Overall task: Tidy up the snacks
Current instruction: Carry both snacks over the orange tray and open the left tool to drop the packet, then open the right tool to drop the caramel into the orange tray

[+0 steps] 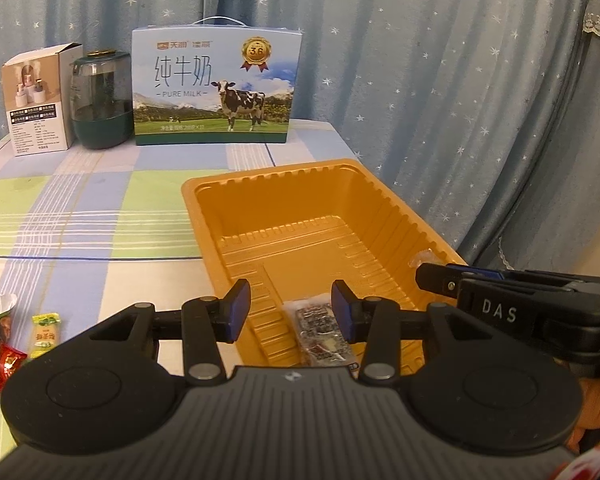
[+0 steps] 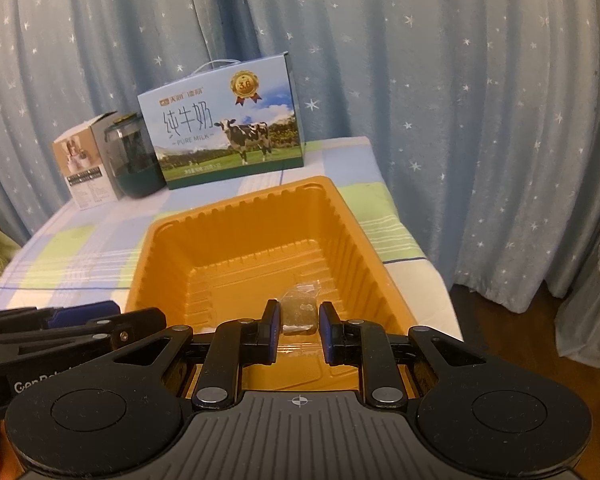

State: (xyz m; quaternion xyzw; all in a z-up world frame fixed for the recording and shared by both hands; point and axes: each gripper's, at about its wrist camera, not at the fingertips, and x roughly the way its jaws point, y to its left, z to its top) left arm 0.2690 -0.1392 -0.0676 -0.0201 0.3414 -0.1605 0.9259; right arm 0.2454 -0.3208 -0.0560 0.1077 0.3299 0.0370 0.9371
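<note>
Inspecting orange tray [image 1: 380,196] | we find left gripper [image 1: 291,312] jaws apart above a wrapped snack [image 1: 320,334] inside it | right gripper [image 2: 299,330] jaws clamped on clear-wrapped candy [image 2: 300,312] over it

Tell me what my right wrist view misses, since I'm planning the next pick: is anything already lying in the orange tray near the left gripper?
Observer: Yes. A dark-wrapped snack lies on the floor of the orange tray, at its near end, below the left gripper.
Operator: Is the left gripper gripping it?
Observer: No. Its fingers stand apart above the snack and do not press on it.
Operator: Are any snacks outside the tray?
Observer: Yes. Several wrapped snacks lie on the tablecloth, to the left of the tray.
</note>
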